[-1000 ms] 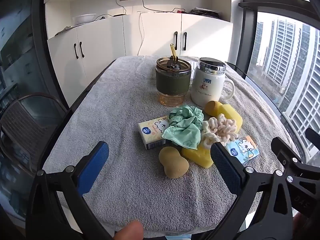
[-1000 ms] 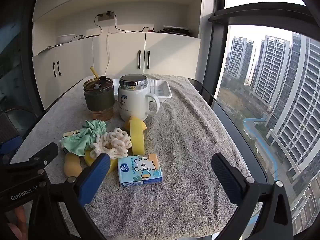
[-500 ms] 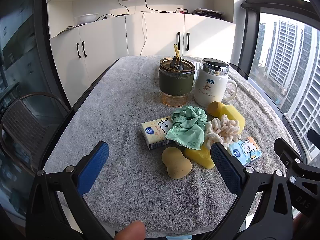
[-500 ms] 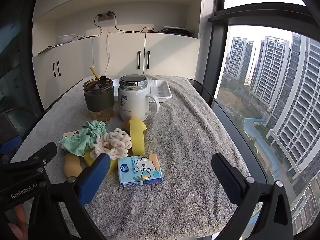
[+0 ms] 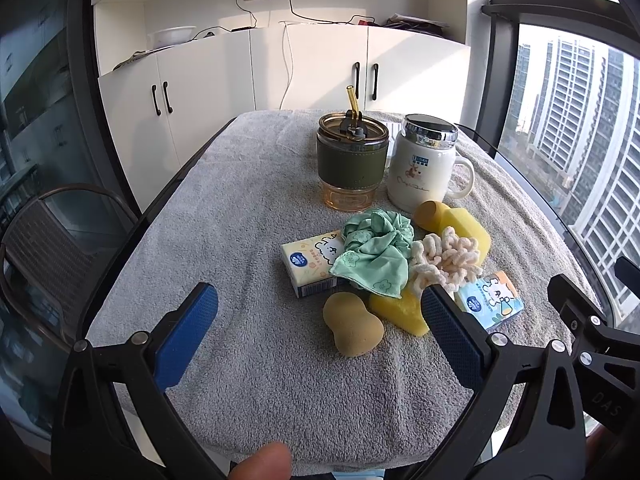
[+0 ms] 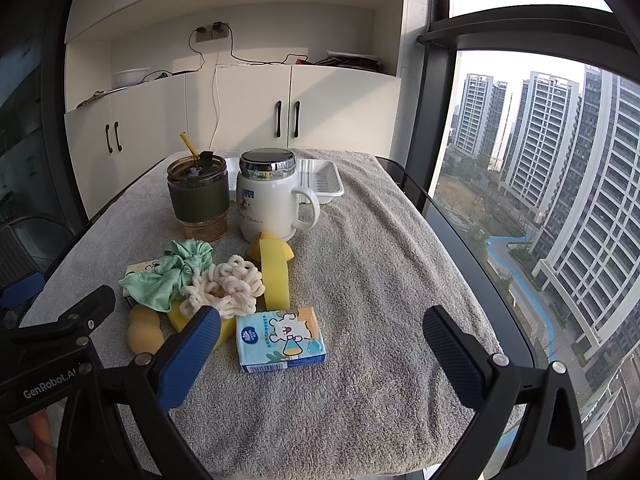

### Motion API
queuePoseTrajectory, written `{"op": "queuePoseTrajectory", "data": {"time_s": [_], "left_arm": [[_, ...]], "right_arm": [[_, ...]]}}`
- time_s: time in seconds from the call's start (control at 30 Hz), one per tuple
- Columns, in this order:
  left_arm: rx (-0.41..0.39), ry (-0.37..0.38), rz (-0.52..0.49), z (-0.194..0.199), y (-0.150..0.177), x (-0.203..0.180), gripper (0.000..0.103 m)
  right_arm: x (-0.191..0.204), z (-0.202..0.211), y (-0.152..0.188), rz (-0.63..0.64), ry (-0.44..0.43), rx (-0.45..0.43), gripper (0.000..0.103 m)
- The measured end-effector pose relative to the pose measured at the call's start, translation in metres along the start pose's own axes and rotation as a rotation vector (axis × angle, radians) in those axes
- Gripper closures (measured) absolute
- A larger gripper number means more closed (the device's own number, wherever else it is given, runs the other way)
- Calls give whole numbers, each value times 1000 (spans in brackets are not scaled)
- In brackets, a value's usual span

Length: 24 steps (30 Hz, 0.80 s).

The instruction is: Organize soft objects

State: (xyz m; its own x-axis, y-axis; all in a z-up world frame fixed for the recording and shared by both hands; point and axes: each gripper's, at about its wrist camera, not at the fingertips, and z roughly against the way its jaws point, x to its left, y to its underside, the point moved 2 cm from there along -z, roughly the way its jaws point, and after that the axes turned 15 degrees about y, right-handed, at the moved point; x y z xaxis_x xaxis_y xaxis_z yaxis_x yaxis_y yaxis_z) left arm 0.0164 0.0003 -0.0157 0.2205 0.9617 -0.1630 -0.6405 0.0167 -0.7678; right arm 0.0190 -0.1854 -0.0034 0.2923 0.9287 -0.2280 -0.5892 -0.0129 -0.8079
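A pile of soft things lies on the grey towel-covered table (image 5: 248,208): a green scrunchie (image 5: 374,248), a cream knitted scrunchie (image 5: 448,258), yellow sponges (image 5: 466,226), a tan makeup sponge (image 5: 352,330), a yellow tissue pack (image 5: 310,266) and a blue tissue pack (image 6: 280,338). My left gripper (image 5: 320,332) is open and empty, hovering at the near edge in front of the pile. My right gripper (image 6: 320,352) is open and empty, just behind the blue tissue pack. The blue pack also shows in the left wrist view (image 5: 490,304).
A green-sleeved glass tumbler with straw (image 5: 353,162) and a white lidded mug (image 5: 424,168) stand behind the pile. A white tray (image 6: 320,178) sits at the far end. A chair (image 5: 44,240) stands left of the table; windows run along the right.
The left gripper has risen and tilted slightly, so the pile sits lower-right in its view. The right gripper has barely moved. Both stay open.
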Motion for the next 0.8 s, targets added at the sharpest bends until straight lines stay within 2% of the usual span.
{"op": "queuePoseTrajectory", "data": {"time_s": [0.8], "left_arm": [[7,2,1,-2,1,0,0]], "right_arm": [[0,0,0,1,1,2,0]]}}
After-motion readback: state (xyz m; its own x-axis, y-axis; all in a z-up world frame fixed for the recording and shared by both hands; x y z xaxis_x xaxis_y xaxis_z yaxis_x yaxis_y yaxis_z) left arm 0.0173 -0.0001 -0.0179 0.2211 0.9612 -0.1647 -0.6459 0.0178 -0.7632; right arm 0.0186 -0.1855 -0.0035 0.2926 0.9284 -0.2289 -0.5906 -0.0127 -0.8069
